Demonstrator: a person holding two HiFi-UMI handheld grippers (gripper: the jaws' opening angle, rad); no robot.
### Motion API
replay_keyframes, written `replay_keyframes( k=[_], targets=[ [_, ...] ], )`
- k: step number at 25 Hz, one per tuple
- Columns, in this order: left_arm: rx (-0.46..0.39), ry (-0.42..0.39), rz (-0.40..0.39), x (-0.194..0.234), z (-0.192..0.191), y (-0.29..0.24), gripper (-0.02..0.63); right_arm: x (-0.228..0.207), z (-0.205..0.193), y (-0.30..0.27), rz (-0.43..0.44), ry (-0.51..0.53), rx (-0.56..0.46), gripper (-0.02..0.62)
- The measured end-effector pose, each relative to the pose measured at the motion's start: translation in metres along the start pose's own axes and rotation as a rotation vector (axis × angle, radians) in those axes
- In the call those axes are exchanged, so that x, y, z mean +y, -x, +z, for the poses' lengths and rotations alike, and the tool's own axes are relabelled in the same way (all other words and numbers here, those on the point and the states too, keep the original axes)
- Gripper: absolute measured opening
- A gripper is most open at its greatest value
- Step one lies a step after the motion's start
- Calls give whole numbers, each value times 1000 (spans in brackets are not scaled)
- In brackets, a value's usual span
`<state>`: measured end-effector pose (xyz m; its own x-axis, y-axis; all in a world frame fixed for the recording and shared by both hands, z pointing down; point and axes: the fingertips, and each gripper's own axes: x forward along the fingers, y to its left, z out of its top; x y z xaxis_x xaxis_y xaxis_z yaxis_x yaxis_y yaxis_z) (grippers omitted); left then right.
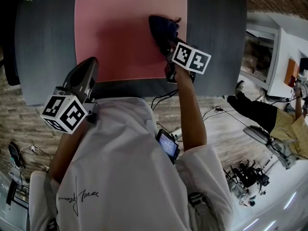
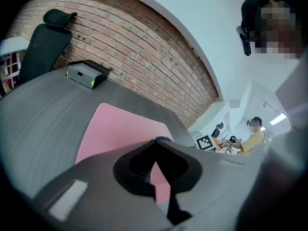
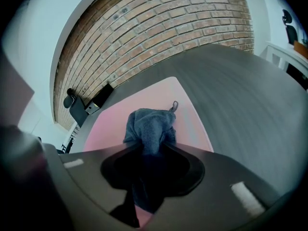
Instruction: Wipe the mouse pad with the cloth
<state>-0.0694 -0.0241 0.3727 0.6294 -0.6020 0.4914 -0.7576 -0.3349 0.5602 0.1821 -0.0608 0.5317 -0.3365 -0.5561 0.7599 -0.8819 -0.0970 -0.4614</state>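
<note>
Black plastic, nearest you: your left gripper (image 1: 90, 64), jaws closed tip to tip with nothing between them. It hangs over the near edge of the table (image 1: 48, 42), just off the pad's near-left corner. It looks parked there to leave the wiping path free.

Next out: your right gripper (image 3: 149, 146), arm extended, jaws clamped on a bunched fold of the cloth (image 1: 163, 30). The dark blue terry cloth rests on the right half of the mouse pad (image 1: 115, 37), with its hanging loop pointing away from you. Held low like this, it presses down, so I judge the wipe is under way.

Beneath: the pink mouse pad lies flat on the grey table.

Farthest: a black box (image 2: 86, 73) sits by the brick wall (image 2: 144, 47), well clear of the work.
</note>
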Motion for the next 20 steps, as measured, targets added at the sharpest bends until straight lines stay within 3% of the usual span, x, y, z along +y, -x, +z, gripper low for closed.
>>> replay_keyframes(
  k=[20],
  targets=[
    [-11, 22, 20, 15, 6, 5, 12, -13, 25, -6, -56, -35, -34, 110]
  ],
)
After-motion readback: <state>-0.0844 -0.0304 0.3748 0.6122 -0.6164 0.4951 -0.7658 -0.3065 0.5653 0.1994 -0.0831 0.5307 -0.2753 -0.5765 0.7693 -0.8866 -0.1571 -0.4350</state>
